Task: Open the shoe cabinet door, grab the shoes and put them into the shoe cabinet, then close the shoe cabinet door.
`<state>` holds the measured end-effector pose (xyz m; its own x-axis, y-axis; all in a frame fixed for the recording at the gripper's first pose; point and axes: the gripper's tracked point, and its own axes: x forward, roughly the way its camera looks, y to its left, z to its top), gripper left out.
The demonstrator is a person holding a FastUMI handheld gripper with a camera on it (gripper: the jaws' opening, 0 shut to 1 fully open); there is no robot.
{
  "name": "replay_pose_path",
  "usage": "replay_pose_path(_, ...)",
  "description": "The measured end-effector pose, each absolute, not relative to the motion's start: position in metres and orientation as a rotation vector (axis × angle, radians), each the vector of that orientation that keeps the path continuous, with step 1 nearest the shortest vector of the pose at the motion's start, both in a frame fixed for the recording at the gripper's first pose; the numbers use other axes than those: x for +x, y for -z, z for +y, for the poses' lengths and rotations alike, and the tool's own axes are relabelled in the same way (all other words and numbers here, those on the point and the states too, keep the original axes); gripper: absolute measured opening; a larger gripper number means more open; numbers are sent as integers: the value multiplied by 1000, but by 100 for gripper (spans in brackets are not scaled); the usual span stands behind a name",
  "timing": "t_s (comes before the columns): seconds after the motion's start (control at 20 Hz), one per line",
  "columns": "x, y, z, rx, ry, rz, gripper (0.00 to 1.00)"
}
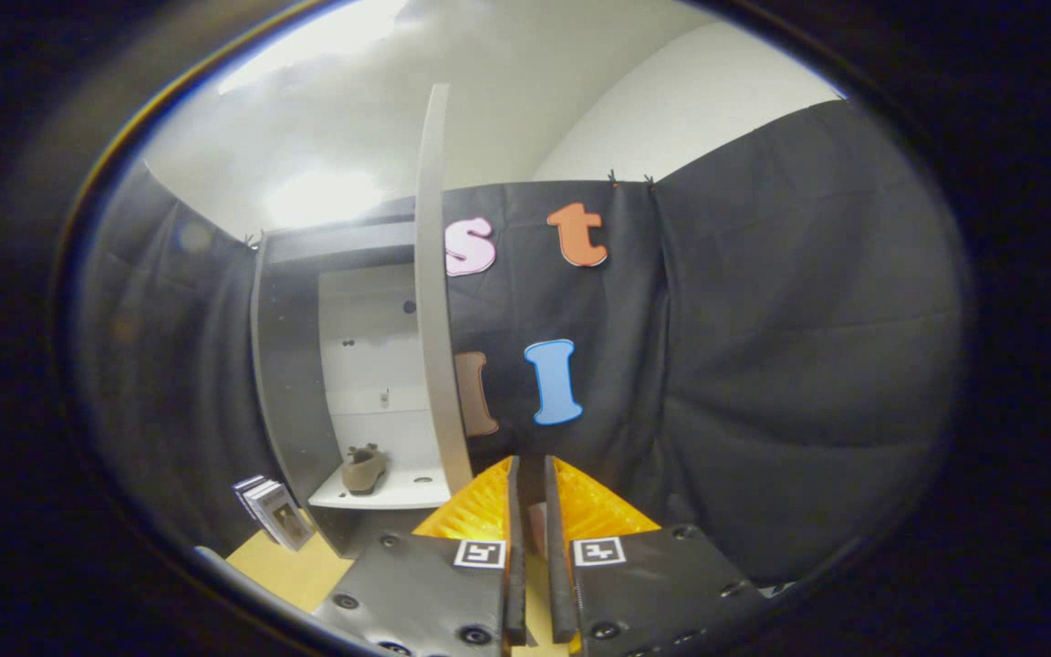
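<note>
The gripper (530,474) points toward the black cloth wall (763,365) of the booth. Its two fingers stand very near to each other, with only a narrow slit between them, and they hold nothing; through the slit a little of the wall and the floor shows.

Just ahead of the fingers and a little to their left stands the tall pale grey door (439,292) of the shoe cabinet (293,383). The door is swung open, so its thin edge faces the gripper. This edge rises from near the left fingertip up to far above it, and it stands between the fingers and the inside of the cabinet.

Beyond the door, further to the left, the dark grey cabinet with a white inner back panel is open. On its white lower shelf (389,495) lies one brown low shoe (364,468), close to the left wall of the cabinet. The shoe is well apart from the fingers.

To the left of the cabinet, on the light wooden floor (284,570), a small stack of flat books or boxes (272,511) leans against the cabinet's base. I cannot tell exactly what they are.
</note>
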<state>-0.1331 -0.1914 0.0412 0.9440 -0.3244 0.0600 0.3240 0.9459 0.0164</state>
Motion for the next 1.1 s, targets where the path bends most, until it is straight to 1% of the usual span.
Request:
replay_pose_path(0.2,-132,-42,-189,9,308,-65,13)
replay_pose_path(0.4,-134,-44,-182,9,222,-34,17)
replay_pose_path(0.55,-130,-30,-180,1,157,15,20)
replay_pose_path(0.7,-122,5,-169,21,103,109,22)
replay_pose_path(0.85,-115,49,-159,36,82,224,25)
replay_pose_path(1.1,-66,145,-137,60,76,421,20)
